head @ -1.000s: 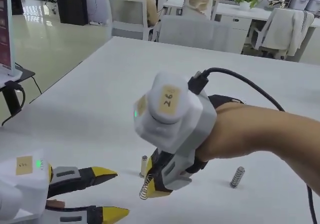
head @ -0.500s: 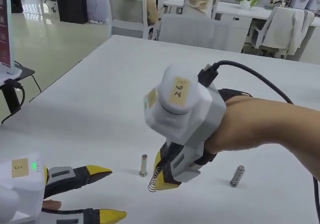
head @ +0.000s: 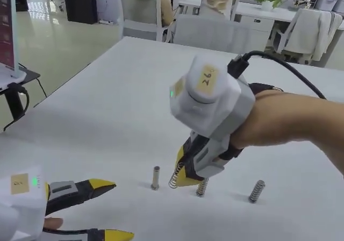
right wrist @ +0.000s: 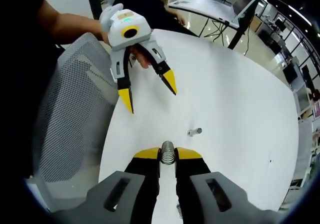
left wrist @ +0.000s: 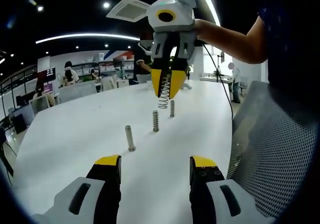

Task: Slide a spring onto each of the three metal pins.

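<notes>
My right gripper [head: 183,177] hovers over the white table [head: 107,106], shut on a spring [head: 174,176] that hangs tilted from its yellow tips. The same spring [right wrist: 168,153] sits end-on between those tips in the right gripper view. A bare metal pin [head: 156,177] stands just left of it. Two more springs stand upright to the right, one [head: 202,187] beside the gripper and one [head: 256,191] further off. My left gripper [head: 115,208] is open at the lower left, nothing between its jaws. In the left gripper view the bare pin [left wrist: 130,138] is nearest, with the held spring [left wrist: 164,99] beyond it.
A grey mesh chair [right wrist: 75,109] stands at the table's near edge behind the left gripper [right wrist: 145,84]. A black cable [head: 279,69] trails from the right gripper over the person's forearm. White chairs and desks with people sit beyond the far edge.
My right gripper has carried the spring up and to the right, away from the table near the bare pin, uncovering the middle upright spring. The left gripper has drifted slightly down and left.
</notes>
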Demonstrator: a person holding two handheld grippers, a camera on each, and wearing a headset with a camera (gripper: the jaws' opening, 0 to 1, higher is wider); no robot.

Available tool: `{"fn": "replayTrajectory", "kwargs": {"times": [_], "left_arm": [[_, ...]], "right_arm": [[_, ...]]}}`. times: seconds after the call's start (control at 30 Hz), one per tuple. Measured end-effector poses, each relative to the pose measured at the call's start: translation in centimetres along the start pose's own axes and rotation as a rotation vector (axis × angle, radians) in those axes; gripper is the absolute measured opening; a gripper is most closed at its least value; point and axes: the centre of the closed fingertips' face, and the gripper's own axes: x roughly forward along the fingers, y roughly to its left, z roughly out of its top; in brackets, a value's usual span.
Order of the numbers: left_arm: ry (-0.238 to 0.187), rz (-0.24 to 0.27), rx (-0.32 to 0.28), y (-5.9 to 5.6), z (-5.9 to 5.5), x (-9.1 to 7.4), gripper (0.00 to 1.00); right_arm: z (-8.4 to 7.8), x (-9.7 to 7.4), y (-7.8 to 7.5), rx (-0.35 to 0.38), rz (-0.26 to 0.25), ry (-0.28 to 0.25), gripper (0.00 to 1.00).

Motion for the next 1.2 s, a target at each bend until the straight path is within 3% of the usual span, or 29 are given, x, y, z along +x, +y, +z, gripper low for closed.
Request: {"fn": "replayTrajectory", "kwargs": {"times": [0.47,0.83,1.2], "left_arm": [[-0.009,0.003,-0.01,0.0,-0.2,0.1,0.49],[-0.006,-0.003,-0.013,-0.3,-0.4,0.1,0.49],[-0.003,-0.002,-0.014,-0.4,-0.7,0.0,0.49]], "right_arm": [[0.2,0.4,-2.6,0.001,-0.013,0.022,0.09],[0.8,2.1,-4.6,-0.011,-0.036,0.031,0.09],[1.0,3.8,-5.5,-0.004,-0.025,0.039,0.09]]}}
